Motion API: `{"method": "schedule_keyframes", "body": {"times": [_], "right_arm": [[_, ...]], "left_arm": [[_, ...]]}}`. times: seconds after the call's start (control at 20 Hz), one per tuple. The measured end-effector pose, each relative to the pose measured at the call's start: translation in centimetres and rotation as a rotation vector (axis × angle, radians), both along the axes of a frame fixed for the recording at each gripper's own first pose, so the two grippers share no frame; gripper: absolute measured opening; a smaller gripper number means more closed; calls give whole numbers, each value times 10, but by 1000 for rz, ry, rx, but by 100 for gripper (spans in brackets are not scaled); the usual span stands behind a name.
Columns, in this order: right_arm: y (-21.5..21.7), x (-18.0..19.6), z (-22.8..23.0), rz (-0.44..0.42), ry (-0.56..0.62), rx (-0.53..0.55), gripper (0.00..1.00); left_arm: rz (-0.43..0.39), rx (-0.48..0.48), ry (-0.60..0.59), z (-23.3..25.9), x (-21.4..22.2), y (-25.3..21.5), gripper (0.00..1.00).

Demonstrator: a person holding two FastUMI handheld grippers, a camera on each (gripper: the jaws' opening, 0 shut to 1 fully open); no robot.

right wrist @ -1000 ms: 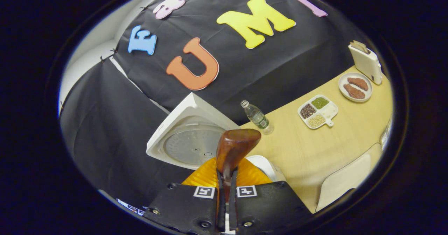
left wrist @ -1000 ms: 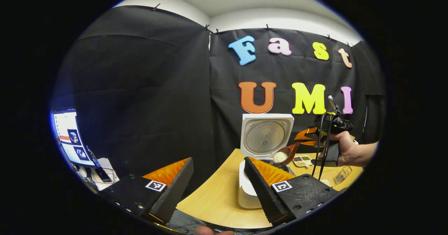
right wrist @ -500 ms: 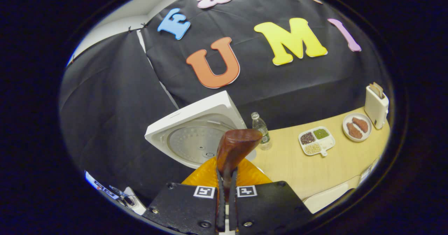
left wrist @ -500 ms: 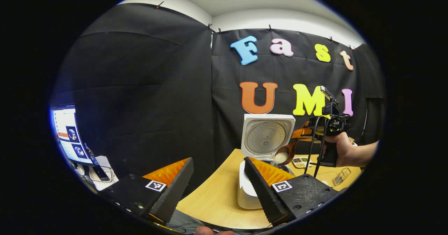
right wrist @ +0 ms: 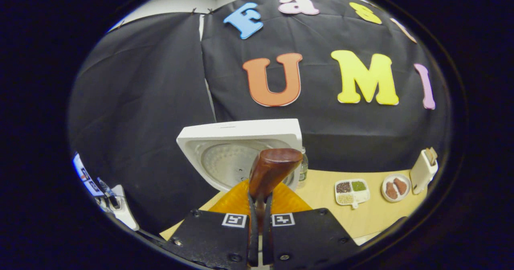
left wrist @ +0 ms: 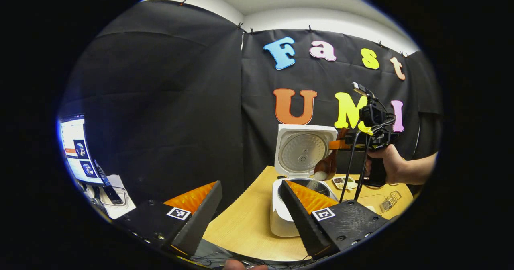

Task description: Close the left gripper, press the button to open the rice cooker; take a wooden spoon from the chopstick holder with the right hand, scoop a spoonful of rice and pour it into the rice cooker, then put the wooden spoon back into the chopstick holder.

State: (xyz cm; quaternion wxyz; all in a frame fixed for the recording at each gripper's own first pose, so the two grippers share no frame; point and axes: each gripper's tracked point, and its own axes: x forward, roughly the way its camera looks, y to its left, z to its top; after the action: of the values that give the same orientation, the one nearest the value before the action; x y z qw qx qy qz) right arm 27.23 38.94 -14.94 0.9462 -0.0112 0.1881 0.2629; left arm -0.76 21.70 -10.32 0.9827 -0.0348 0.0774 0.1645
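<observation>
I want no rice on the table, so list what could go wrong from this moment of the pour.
1. The wooden spoon is tipped steeply with rice sliding off near the right rim of the rice cooker; grains could land on the table.
2. The right hand-held gripper grips the spoon by a narrow part of its handle, so it might twist.
3. The open lid stands close behind the spoon and could be knocked.

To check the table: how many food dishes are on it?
2: a divided tray right of the cooker, and a round plate between tray and toaster. Others may be hidden.
</observation>
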Motion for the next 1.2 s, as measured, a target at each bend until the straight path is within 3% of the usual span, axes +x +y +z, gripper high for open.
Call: {"method": "schedule_keyframes", "body": {"times": [0.65, 0.9, 1.2], "right_arm": [[34, -32, 16, 193, -256, -255, 10], [34, -41, 18, 206, -256, -237, 9], [16, -55, 39, 168, -238, -142, 10]], "left_arm": [[-2, 17, -6, -3, -5, -8, 94], [8, 12, -7, -4, -7, -9, 94], [-3, -3, -15, -3, -11, -14, 94]]}}
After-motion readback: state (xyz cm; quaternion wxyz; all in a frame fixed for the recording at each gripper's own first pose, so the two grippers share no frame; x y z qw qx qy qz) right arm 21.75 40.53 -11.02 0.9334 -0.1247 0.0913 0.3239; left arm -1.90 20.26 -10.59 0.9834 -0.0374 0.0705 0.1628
